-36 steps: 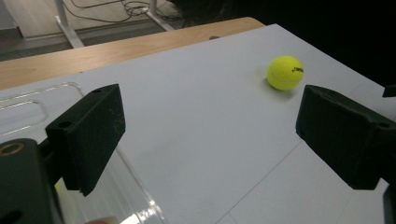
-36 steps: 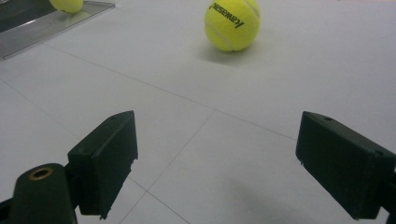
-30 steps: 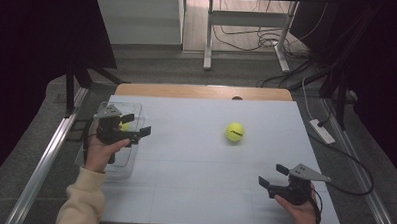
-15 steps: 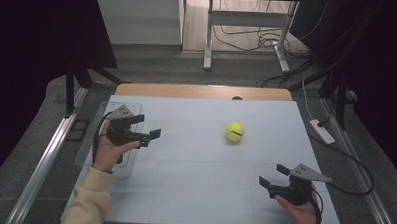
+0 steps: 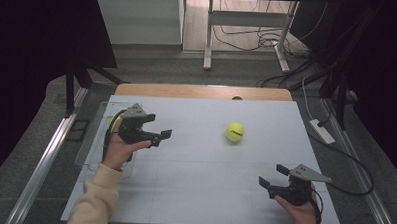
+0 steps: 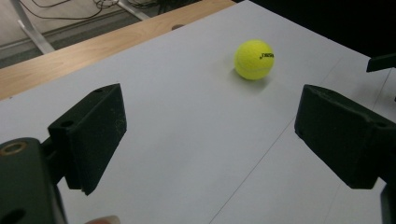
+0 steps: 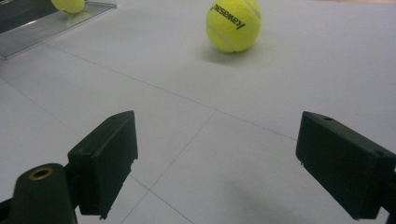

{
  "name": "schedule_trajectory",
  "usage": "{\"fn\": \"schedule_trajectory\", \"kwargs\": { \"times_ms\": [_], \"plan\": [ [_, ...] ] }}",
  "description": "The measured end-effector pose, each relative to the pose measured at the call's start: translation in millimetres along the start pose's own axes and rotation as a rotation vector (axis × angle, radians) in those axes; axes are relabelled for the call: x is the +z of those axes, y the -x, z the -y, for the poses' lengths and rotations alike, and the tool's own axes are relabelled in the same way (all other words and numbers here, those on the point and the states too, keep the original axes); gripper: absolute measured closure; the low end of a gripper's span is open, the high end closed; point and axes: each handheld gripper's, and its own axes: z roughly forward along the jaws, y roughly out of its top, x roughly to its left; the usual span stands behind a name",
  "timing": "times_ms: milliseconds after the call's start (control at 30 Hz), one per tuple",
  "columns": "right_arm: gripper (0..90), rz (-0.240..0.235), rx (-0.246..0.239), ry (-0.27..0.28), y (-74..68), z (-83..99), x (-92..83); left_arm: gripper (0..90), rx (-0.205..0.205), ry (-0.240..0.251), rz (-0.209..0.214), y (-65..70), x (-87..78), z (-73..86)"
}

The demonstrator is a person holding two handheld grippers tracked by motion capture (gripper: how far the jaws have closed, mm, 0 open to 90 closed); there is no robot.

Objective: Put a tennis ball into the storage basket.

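A yellow tennis ball [image 5: 234, 132] lies on the white table top, right of centre. My left gripper [image 5: 161, 137] hovers over the table's left part, open and empty, with its jaws pointing toward that ball [image 6: 253, 59], well short of it. A second yellow ball [image 7: 68, 4] rests in a clear tray [image 7: 46, 25] at the left. My right gripper [image 5: 271, 175] stays low near the front right edge, open with nothing between its jaws, facing the ball [image 7: 233, 24] on the table.
The clear tray [image 5: 91, 141] stands along the table's left edge, just behind my left hand. A wooden strip [image 5: 202, 91] runs along the far edge. A power strip and cables [image 5: 322, 131] lie off the right side.
My left gripper has moved right, from above the tray out over the table toward the ball. The right gripper and the ball on the table have stayed put.
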Motion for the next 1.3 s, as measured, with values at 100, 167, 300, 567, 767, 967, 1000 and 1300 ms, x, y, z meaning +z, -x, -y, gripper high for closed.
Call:
{"fn": "schedule_trajectory", "kwargs": {
  "times_ms": [100,167,300,567,767,967,1000,1300],
  "plan": [
    [12.8,0.001,0.001,0.0,0.2,0.1,0.0,10.1,0.01,-0.012,0.007,3.3,8.1,-3.6],
    [12.8,0.003,0.0,-0.001,0.4,-0.1,0.0,10.2,0.012,-0.016,0.008,4.7,11.6,-5.3],
    [12.9,0.001,0.0,0.0,0.1,0.1,0.0,10.3,0.025,-0.032,0.019,8.2,21.2,-9.7],
    [12.8,-0.001,0.001,0.0,0.5,0.8,-0.5,10.3,0.036,-0.052,0.033,11.8,37.1,-16.9],
    [12.8,0.002,0.005,0.0,0.6,0.8,-0.5,10.4,0.048,-0.064,0.042,14.5,46.0,-20.7],
    [12.8,0.001,0.007,-0.002,0.5,0.9,0.5,10.4,0.051,-0.071,0.051,17.6,52.2,-22.5],
    [12.8,0.0,0.007,-0.003,0.4,0.9,0.5,10.4,0.053,-0.072,0.053,18.7,54.0,-23.1],
    [12.8,0.002,0.009,-0.001,0.6,1.1,0.6,10.4,0.071,-0.094,0.069,25.6,66.2,-28.6]
  ]
}}
